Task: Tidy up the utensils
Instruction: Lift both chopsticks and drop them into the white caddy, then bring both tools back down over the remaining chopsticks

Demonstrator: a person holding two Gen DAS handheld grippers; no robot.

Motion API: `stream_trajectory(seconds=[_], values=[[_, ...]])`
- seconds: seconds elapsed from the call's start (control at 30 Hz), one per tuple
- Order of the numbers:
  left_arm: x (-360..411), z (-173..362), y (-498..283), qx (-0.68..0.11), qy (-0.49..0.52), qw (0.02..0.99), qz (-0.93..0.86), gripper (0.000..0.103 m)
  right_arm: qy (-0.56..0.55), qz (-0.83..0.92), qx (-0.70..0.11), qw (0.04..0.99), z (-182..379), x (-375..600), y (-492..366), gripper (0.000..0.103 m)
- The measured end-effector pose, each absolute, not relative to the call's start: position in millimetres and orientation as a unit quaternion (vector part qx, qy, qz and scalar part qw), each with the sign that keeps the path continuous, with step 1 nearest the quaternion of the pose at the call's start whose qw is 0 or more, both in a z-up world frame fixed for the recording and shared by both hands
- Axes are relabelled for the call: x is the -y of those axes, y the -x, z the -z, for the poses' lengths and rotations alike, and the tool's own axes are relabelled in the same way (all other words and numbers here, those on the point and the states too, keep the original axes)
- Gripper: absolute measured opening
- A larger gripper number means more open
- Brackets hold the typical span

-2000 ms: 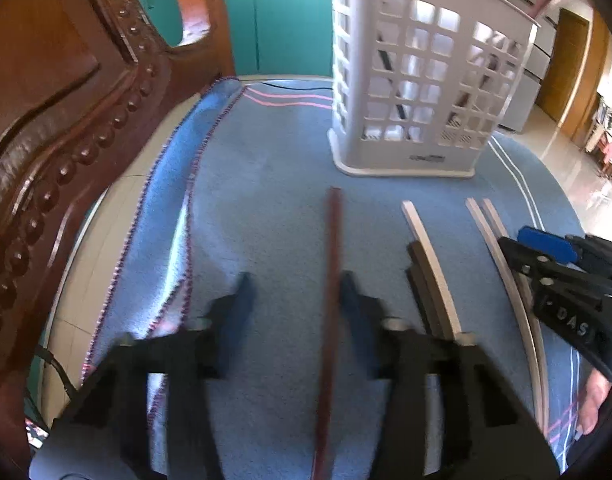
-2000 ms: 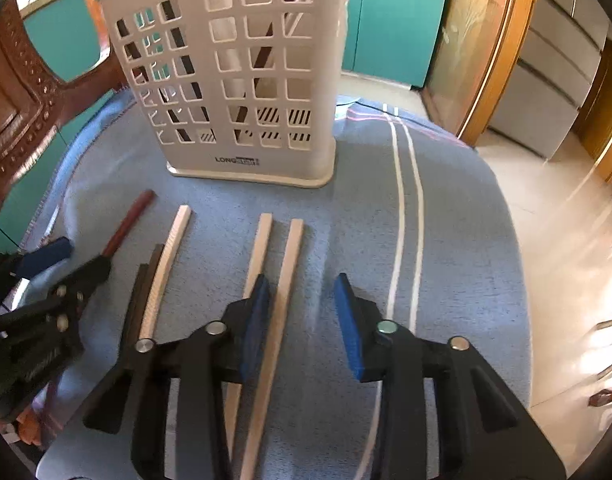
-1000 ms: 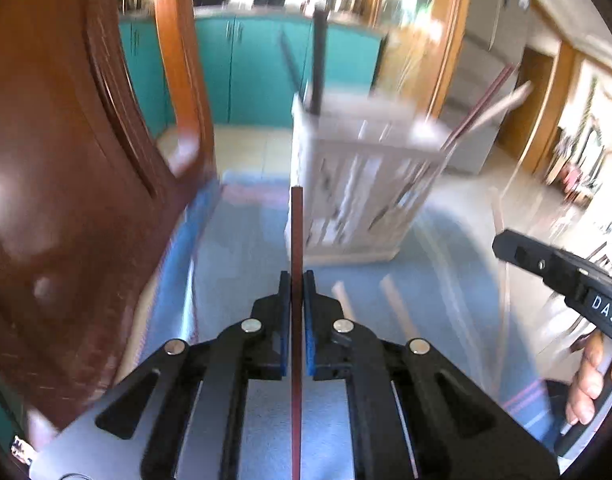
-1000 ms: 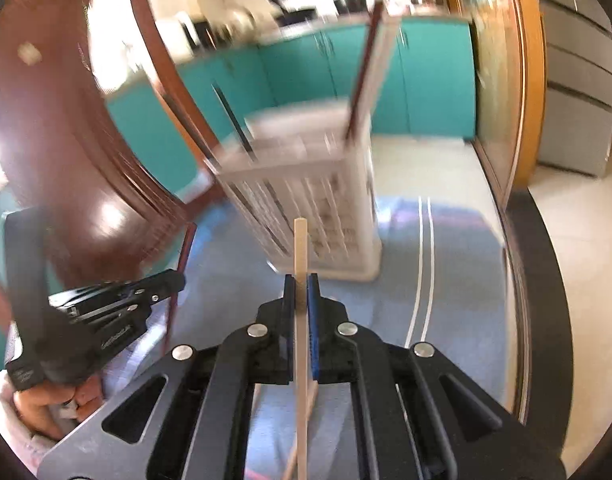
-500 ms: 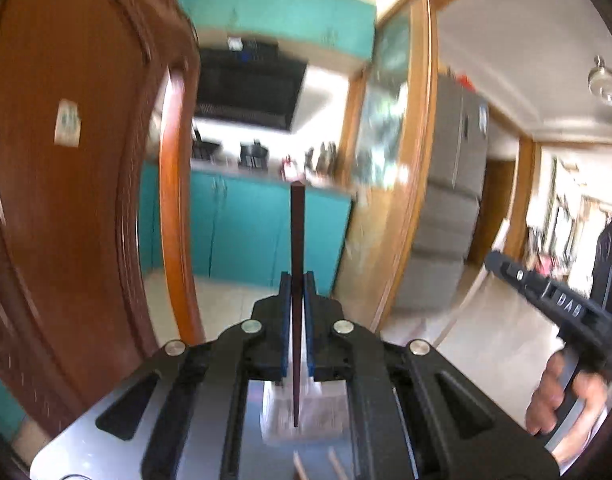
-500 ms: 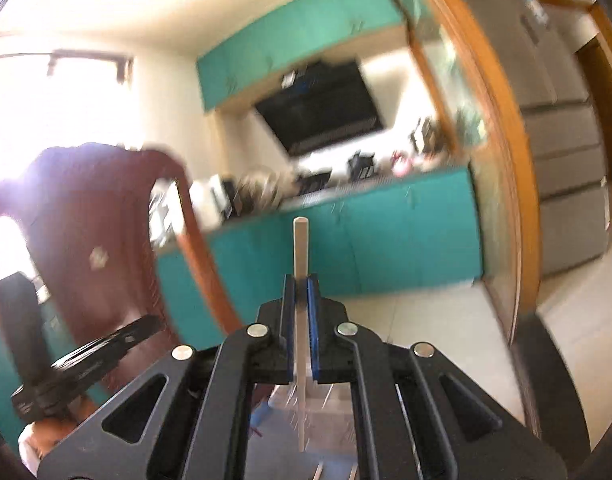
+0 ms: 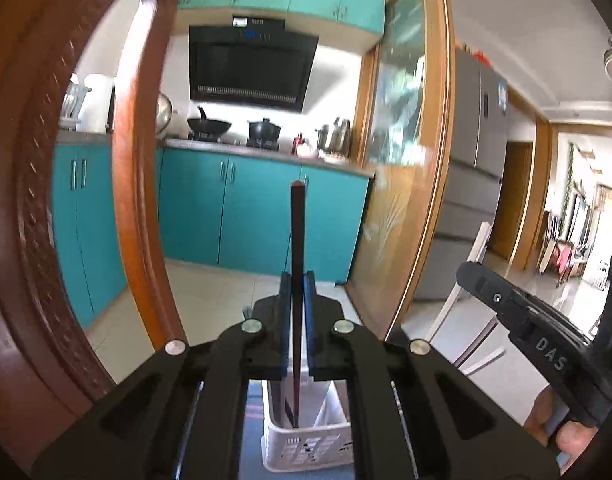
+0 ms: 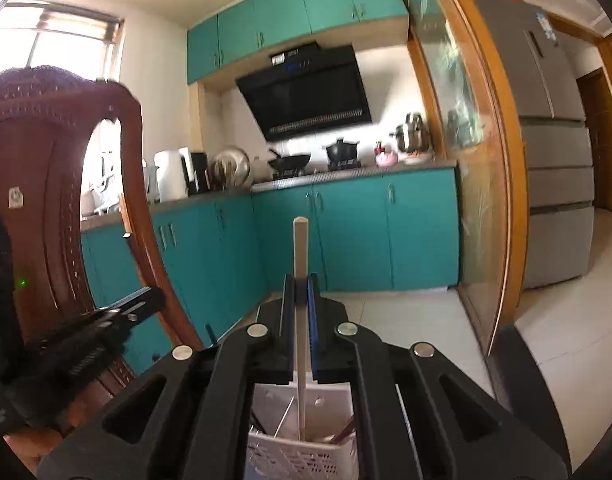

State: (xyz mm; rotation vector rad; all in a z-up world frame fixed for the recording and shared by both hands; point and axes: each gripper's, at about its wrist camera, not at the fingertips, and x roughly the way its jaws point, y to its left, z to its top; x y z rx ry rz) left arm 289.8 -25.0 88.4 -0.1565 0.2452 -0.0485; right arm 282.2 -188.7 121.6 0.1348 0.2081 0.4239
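Teal kitchen cabinets (image 7: 241,208) fill the background as we carry two chopsticks at once. Below both grippers stands the white basket (image 8: 301,456). Our left gripper (image 7: 297,320) has its jaws pinching a dark chopstick (image 7: 297,236); our right gripper (image 8: 301,320) pinches a pale chopstick (image 8: 300,248). Next, we judge, each lower tip must drop inside the basket before release.

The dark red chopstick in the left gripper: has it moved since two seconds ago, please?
Yes. The dark red chopstick lay flat on the blue cloth before the white basket; now the left gripper holds it upright, above the basket.
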Motion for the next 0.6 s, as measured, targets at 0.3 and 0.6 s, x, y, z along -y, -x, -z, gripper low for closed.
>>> stream_trajectory(seconds=[0.3,0.6], values=[[30.6,-69.3,-306.3,-0.155,0.074,0.985,0.026,0.007,-0.061,-0.206,-0.138,0.967,-106.5,184.4,-285.1,0.007],[28.7,-69.9,-283.9,-0.145,0.078,0.986,0.030,0.010,-0.064,-0.200,-0.114,0.971,-112.2,186.9,-268.7,0.028]])
